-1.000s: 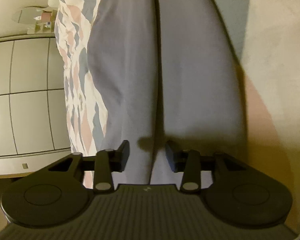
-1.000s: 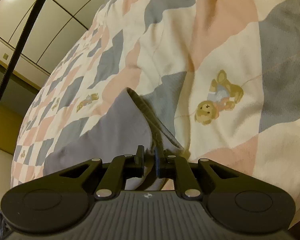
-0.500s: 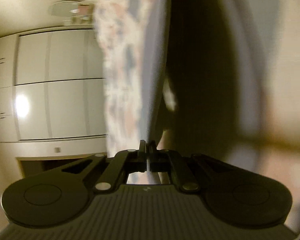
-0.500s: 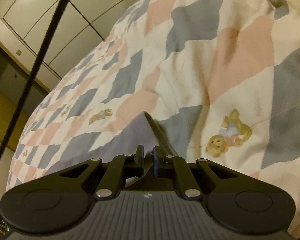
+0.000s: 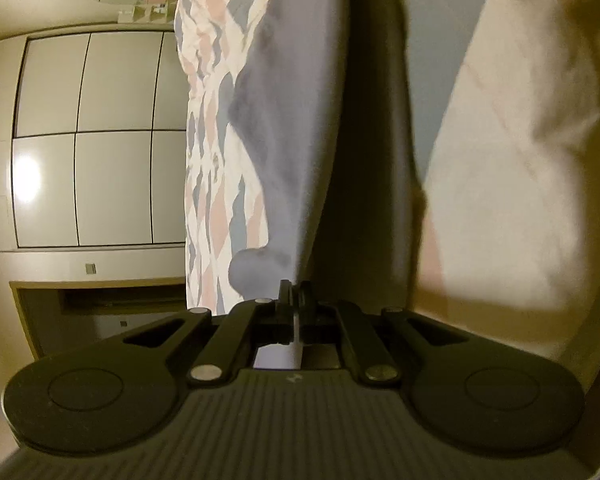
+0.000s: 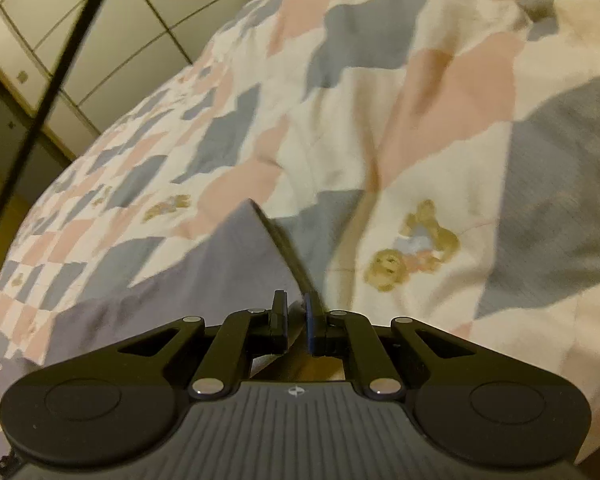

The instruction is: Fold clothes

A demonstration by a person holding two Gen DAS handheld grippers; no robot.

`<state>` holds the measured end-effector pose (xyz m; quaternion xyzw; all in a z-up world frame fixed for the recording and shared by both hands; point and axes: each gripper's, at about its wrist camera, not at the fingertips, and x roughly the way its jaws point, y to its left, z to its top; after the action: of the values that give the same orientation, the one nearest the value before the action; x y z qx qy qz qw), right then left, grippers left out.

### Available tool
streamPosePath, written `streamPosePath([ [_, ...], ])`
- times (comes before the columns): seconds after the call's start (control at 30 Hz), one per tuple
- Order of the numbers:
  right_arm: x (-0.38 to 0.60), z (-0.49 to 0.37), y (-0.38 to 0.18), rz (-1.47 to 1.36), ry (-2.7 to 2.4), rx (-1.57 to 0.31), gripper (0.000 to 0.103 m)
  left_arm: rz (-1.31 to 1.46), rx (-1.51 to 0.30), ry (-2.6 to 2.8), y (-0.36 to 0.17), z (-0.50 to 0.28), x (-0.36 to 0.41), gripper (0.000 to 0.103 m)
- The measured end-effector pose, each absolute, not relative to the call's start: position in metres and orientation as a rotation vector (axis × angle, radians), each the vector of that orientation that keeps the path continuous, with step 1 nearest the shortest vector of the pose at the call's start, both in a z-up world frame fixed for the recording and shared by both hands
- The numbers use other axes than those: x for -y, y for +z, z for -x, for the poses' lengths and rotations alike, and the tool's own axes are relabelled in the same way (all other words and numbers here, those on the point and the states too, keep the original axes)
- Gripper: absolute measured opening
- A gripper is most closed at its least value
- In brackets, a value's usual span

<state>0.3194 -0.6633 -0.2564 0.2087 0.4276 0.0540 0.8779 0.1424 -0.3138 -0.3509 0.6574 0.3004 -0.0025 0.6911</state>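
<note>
A grey-lavender garment [image 5: 292, 120] lies on a patchwork quilt [image 5: 212, 184]. In the left wrist view it hangs stretched away from my left gripper [image 5: 296, 292], which is shut on its edge. In the right wrist view the same garment [image 6: 204, 272] spreads to the left, and my right gripper [image 6: 296, 312] is shut on its raised corner, lifted a little above the quilt [image 6: 420, 120].
The quilt with pink, grey and cream patches and teddy-bear prints [image 6: 412, 248] covers the bed. White wardrobe doors [image 5: 88, 140] stand beyond the bed. A black cable [image 6: 56, 80] crosses the upper left of the right wrist view.
My left gripper closed on the garment's edge and lifted it. My right gripper, still shut on the corner, rose and drew the cloth up from the quilt.
</note>
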Motion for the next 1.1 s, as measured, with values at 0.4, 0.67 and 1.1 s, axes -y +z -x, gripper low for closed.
streamPosePath([
  [0.4,0.642,-0.323,-0.265,-0.253,0.022,-0.935,0.055,-1.253,-0.753,0.082,-0.338,-0.138,0.301,0.033],
  [0.67,0.575,-0.306,-0.235,-0.393,0.27,-0.924,0.061,-0.695,-1.023,0.347,-0.277,-0.147,0.198,0.031],
  [1.1,0.328,-0.253,-0.289,-0.913,0.692,-1.282,0.035,0.386,-0.986,0.434,-0.228,-0.196,-0.096,0.032],
])
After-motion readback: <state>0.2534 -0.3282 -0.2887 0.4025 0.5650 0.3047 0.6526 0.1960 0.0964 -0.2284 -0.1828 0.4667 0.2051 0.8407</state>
